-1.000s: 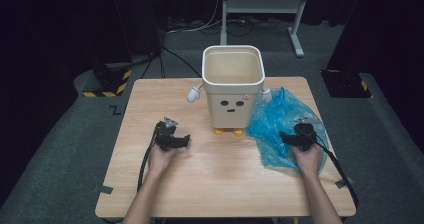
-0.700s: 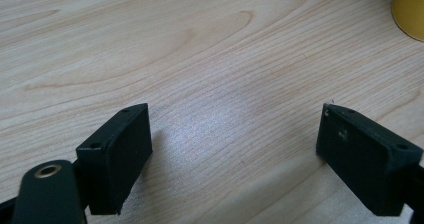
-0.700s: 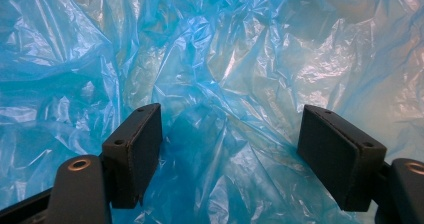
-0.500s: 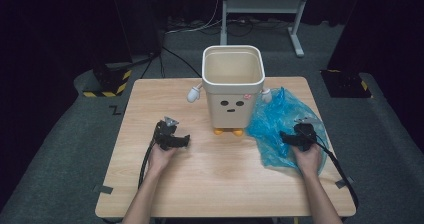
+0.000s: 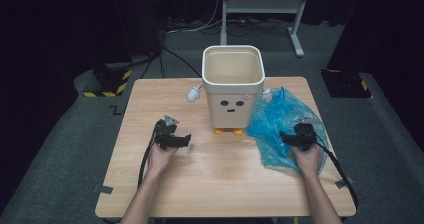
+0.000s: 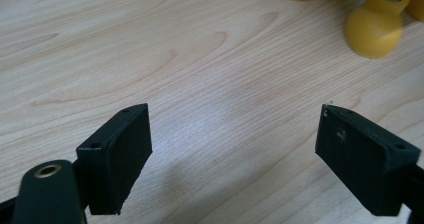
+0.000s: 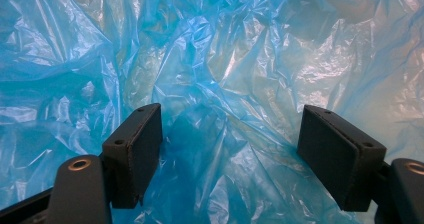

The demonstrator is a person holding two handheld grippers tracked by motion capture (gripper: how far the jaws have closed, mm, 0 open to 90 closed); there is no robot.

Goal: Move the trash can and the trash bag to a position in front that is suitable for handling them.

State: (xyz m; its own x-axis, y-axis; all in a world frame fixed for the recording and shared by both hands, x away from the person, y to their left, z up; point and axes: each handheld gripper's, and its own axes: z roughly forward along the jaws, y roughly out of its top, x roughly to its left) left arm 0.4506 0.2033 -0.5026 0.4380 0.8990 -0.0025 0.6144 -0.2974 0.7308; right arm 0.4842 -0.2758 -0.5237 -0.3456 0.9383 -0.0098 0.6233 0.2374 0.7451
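A cream bin (image 5: 233,81) with a drawn face, small white arms and yellow feet (image 6: 374,30) stands upright at the back middle of the wooden table (image 5: 210,169). A crumpled blue plastic bag (image 5: 280,119) lies on the table to its right. My right gripper (image 5: 286,138) hovers over the bag, open, with the blue film (image 7: 225,84) spread under its jaws. My left gripper (image 5: 187,140) is open left of the bin's feet, above bare wood (image 6: 200,84), holding nothing.
A metal stand (image 5: 260,6) and cables lie on the dark floor behind the table. A black-and-yellow striped block (image 5: 107,86) sits off the table's back left corner. Tape strips (image 5: 100,189) mark the front corners.
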